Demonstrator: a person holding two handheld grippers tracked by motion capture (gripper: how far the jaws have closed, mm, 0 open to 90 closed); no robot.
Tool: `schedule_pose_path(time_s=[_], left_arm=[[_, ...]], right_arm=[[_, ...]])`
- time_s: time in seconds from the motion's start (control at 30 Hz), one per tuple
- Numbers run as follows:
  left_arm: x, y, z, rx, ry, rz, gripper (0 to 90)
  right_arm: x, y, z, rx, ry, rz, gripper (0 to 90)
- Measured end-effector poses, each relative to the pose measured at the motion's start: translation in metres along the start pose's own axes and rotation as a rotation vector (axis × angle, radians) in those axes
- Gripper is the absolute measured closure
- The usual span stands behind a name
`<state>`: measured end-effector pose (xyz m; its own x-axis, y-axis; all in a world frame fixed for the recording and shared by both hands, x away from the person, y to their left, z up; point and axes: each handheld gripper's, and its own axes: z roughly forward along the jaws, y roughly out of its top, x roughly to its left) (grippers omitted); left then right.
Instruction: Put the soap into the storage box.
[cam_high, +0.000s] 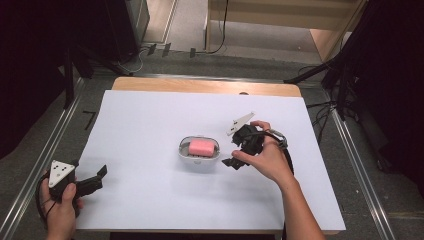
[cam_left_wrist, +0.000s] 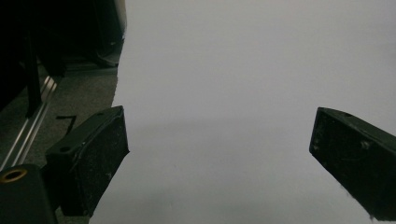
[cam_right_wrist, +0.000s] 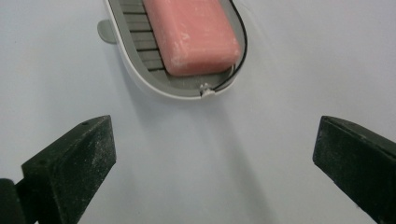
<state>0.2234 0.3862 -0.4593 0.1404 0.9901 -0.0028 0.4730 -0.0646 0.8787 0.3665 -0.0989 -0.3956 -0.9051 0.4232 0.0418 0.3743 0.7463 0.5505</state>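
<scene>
The soap dish (cam_high: 199, 150) sits near the middle of the white sheet (cam_high: 150, 120) that covers the desk (cam_high: 205, 85), and it holds the pink soap bar (cam_high: 201, 147). The sheet is the largest thing here, a plain ground that sets off whatever lies on it; only a strip of wood shows at its far edge. The dish is a white oval with a grey slatted floor, presumably so that water can drain from under the bar. In the right gripper view the soap bar (cam_right_wrist: 191, 35) lies flat on those slats, lengthwise in the soap dish (cam_right_wrist: 140, 79), touching nothing else.

The right hand-held gripper (cam_high: 240, 150) is just beside the dish on its right, pointing towards it. Its jaws stand spread wide with nothing between them, and the dish lies a little beyond their tips. Judging by this, the soap has been set down and let go, and the placing looks done.

The left hand-held gripper (cam_high: 95, 180) rests near the sheet's near left corner, well apart from the dish. Its jaws are also wide apart over bare sheet, holding nothing; it seems simply parked out of the way.
</scene>
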Motion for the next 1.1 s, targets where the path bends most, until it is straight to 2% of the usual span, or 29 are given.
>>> schedule_pose_path(time_s=[0.13,0.43,0.53,1.1], left_arm=[[0.0,0.0,0.0,0.001,0.001,0.0,5.0],[-0.001,0.0,0.0,0.001,0.002,-0.001,5.0],[-0.001,0.0,0.0,0.002,0.003,-0.001,5.0],[0.0,0.0,0.0,0.002,0.008,-0.001,5.0]], right_arm=[[-0.001,-0.01,-0.002,0.002,0.002,0.004,0.0],[-0.004,-0.032,-0.004,0.003,-0.013,0.045,0.0],[-0.005,-0.038,-0.005,0.002,-0.027,0.051,0.0],[-0.006,-0.068,-0.007,-0.004,-0.034,0.107,2.5]])
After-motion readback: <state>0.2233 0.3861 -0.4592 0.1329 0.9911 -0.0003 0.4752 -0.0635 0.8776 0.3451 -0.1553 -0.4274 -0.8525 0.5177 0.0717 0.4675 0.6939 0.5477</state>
